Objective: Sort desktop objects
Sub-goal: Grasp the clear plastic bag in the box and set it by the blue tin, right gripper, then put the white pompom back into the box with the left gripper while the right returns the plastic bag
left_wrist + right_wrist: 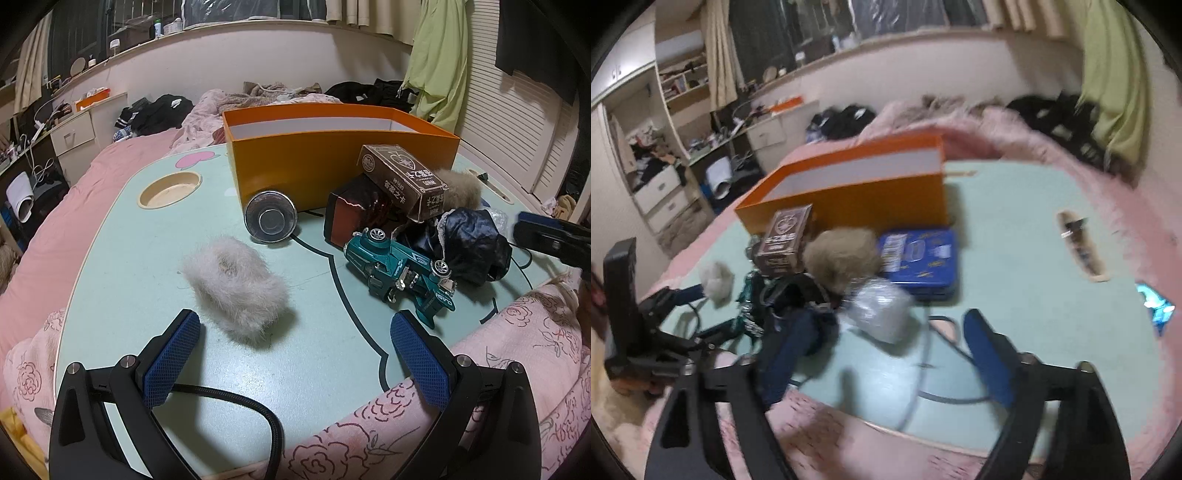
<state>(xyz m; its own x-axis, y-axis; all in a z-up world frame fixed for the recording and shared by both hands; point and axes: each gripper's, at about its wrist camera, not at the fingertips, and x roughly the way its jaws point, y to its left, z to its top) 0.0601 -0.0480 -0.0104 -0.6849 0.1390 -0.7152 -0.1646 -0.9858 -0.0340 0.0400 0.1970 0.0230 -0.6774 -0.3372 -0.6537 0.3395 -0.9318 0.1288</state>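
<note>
A bedroom at home — pink bed [74, 206], hanging clothes [439, 62], drawers [661, 195].

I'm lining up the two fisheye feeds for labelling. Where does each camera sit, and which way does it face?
Left wrist: on the left gripper, tilted down over the pale green table at the white fluffy pouch; its blue-padded fingers stand open.
Right wrist: on the right gripper, facing the shiny blue tin; open fingers, blurred.
Shared: the orange open box, brown printed carton, teal toy car and each other's gripper.
</note>
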